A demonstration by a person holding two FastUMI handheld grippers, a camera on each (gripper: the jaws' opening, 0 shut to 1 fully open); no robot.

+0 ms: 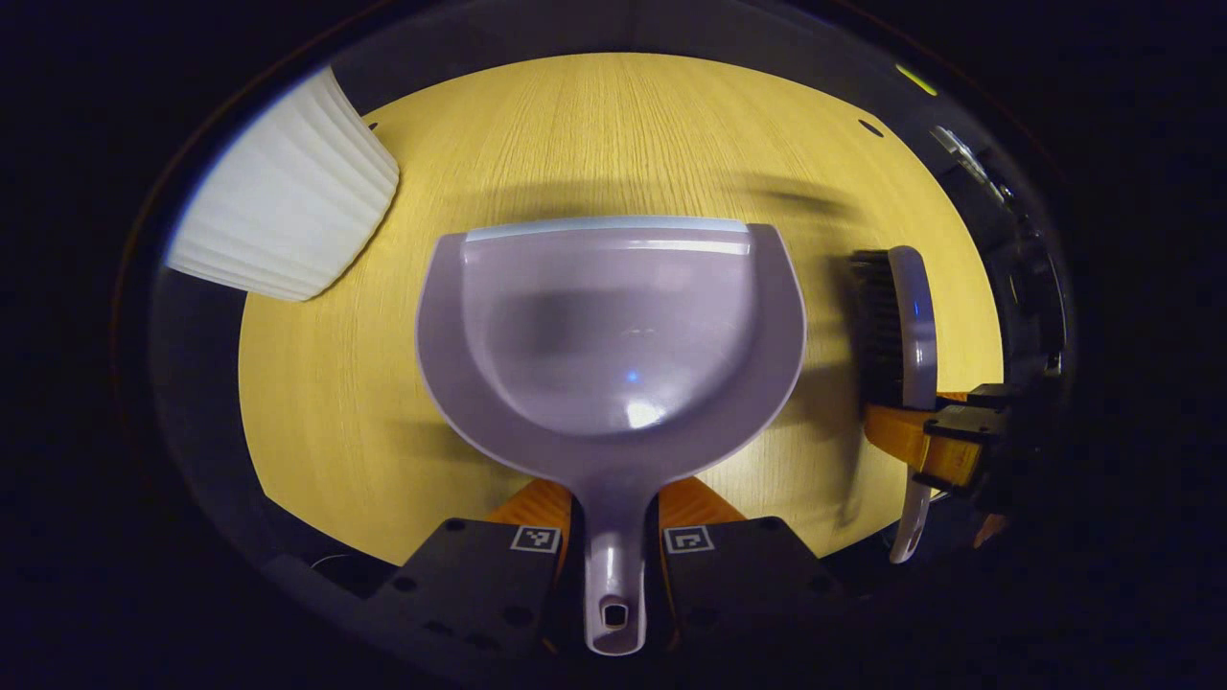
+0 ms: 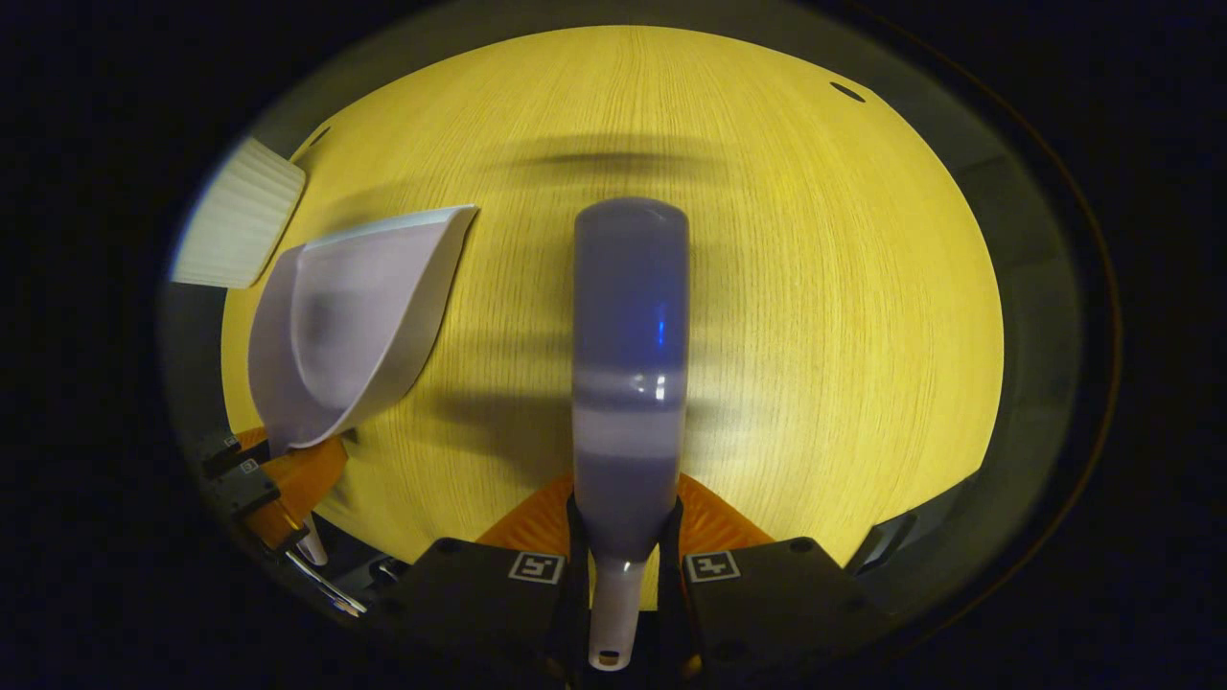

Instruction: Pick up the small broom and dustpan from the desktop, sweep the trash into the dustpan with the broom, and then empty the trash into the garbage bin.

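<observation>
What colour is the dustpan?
The dustpan is pale lilac-grey, with a lighter strip along its front edge. It shows best in the left gripper view.

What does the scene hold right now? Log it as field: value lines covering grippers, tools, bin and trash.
left gripper: shut on the dustpan handle
dustpan: lilac, pan looks empty, mouth facing away over the wooden desktop
right gripper: shut on the broom handle
broom: lilac back facing the camera; dark bristles seen in the left gripper view
garbage bin: white, ribbed, beyond the dustpan to its left
trash: none visible on the desktop
</observation>
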